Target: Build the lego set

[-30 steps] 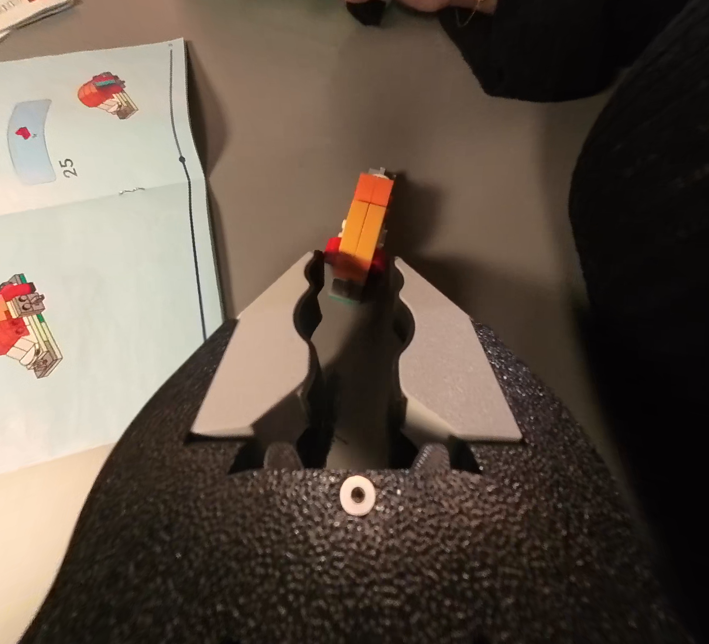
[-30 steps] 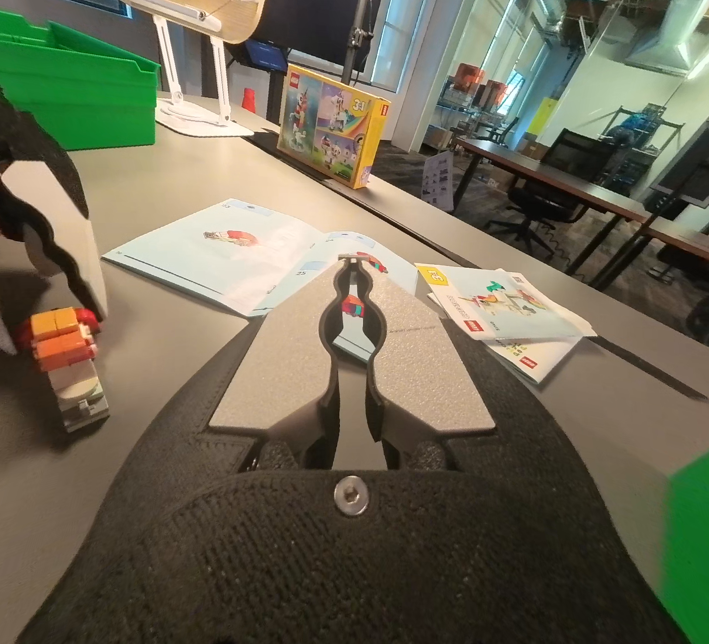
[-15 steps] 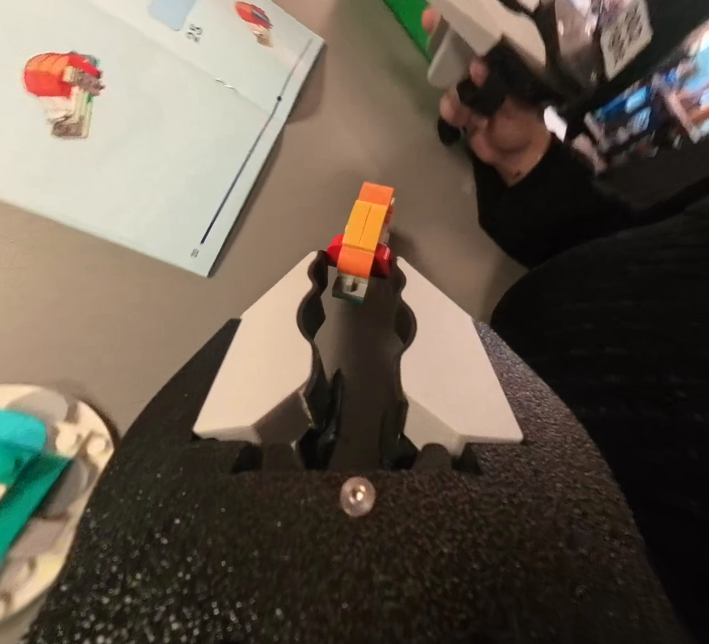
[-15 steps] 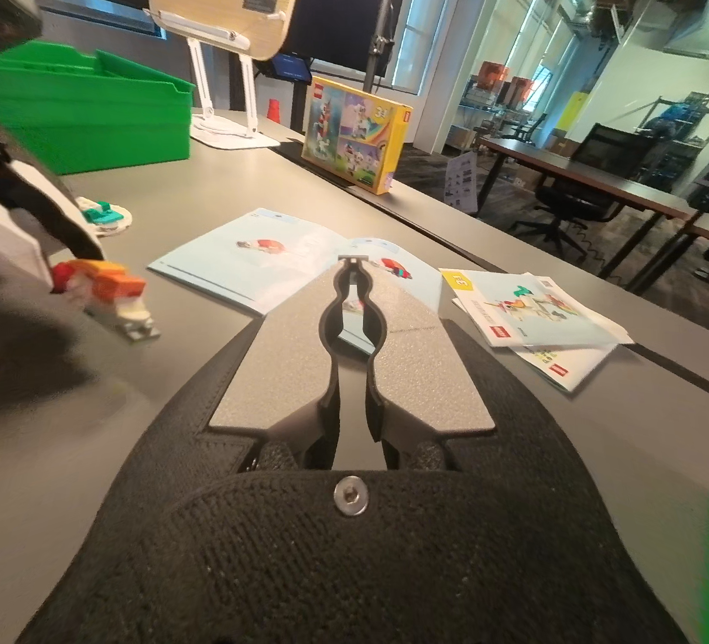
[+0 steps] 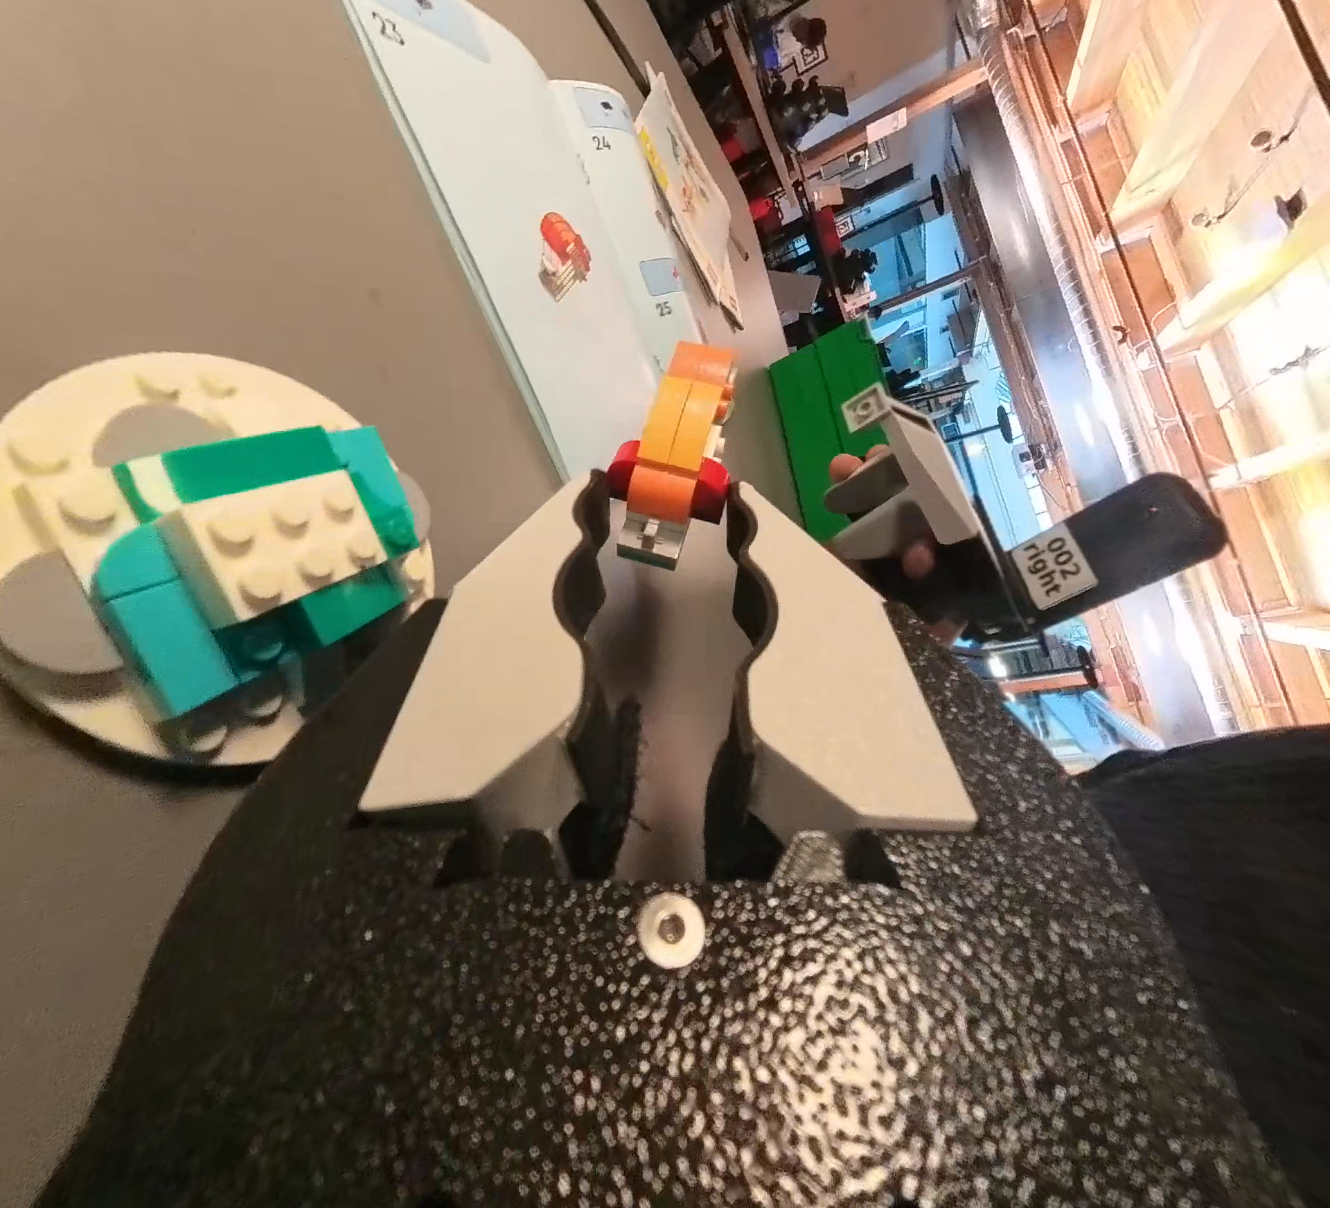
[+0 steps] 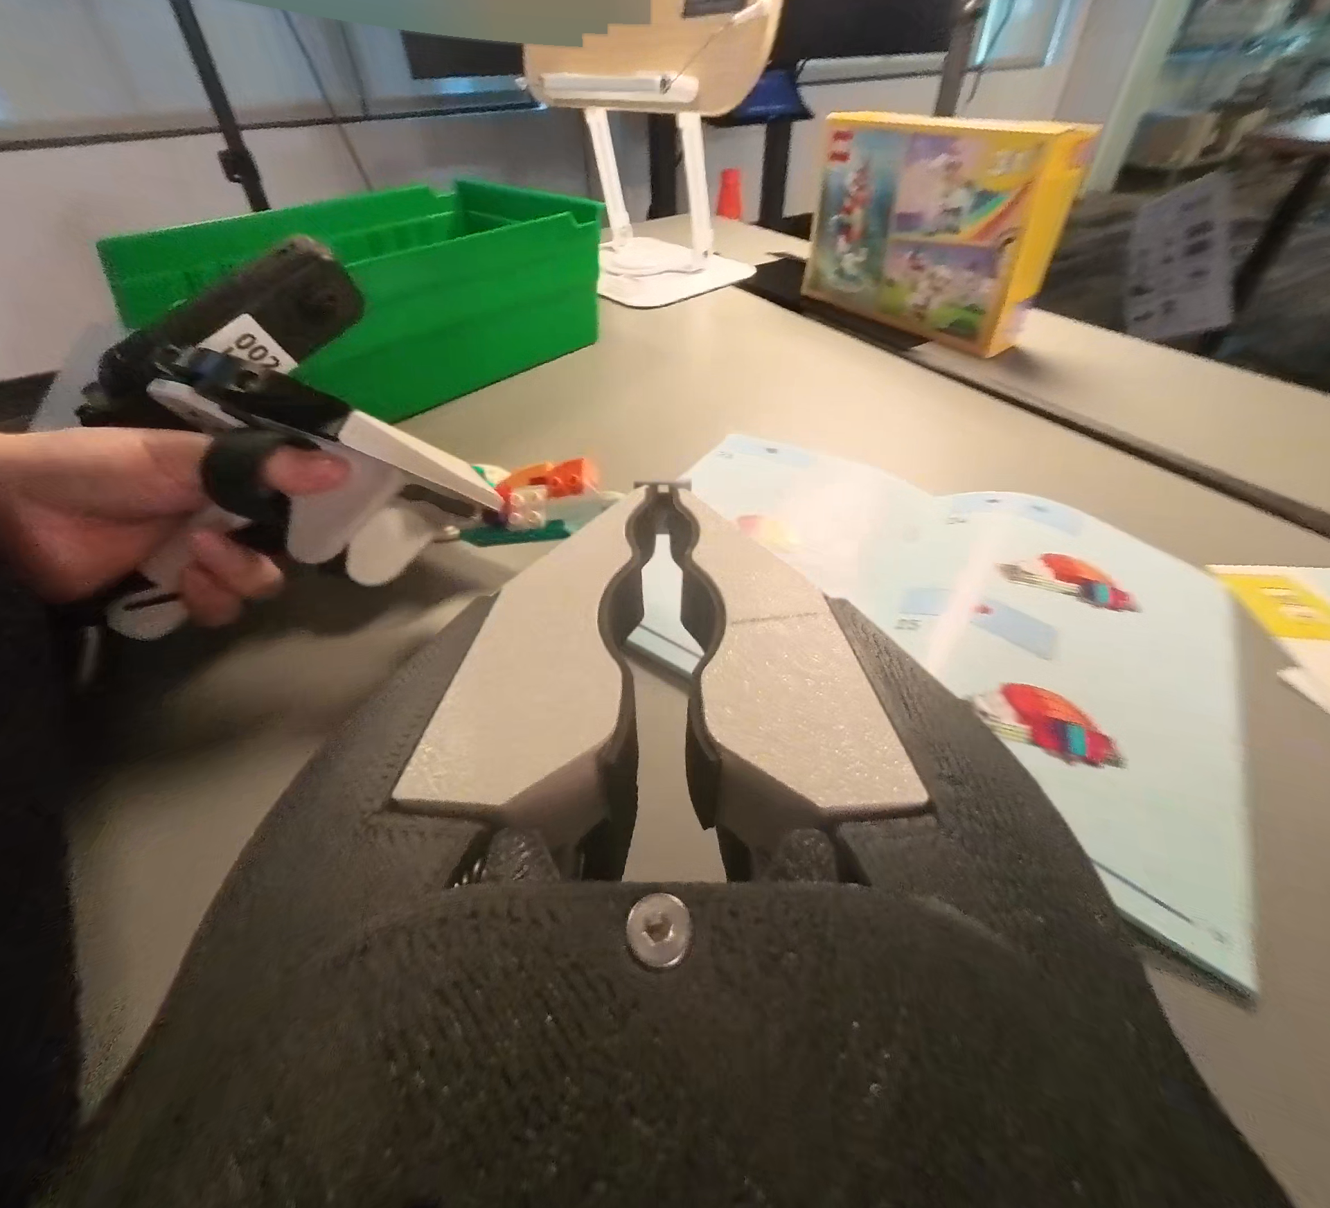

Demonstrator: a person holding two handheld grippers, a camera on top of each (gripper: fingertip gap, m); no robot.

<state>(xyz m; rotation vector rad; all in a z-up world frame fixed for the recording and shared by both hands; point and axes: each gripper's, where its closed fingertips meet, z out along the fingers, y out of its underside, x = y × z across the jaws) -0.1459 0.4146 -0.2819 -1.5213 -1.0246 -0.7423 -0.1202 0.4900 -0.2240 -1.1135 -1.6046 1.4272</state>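
In the left wrist view, the left gripper (image 5: 666,504) has its ridged grey jaws clamped on the red side studs of a small lego build (image 5: 673,454) of glossy orange, red and white bricks, held above the counter (image 5: 180,166) beside a white round studded plate (image 5: 57,454) carrying teal and white bricks (image 5: 245,526). In the right wrist view, the right gripper (image 6: 663,490) has its jaws closed at the tips on nothing, over the open pale-blue instruction booklet (image 6: 1007,634). The green plastic bin (image 6: 403,281) stands behind, its contents hidden, with a yellow cardboard set box (image 6: 935,238) farther right.

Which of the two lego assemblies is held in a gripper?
The orange-and-red assembly, pinched at the left gripper fingertips. The teal-and-white assembly sits free on its round white plate.
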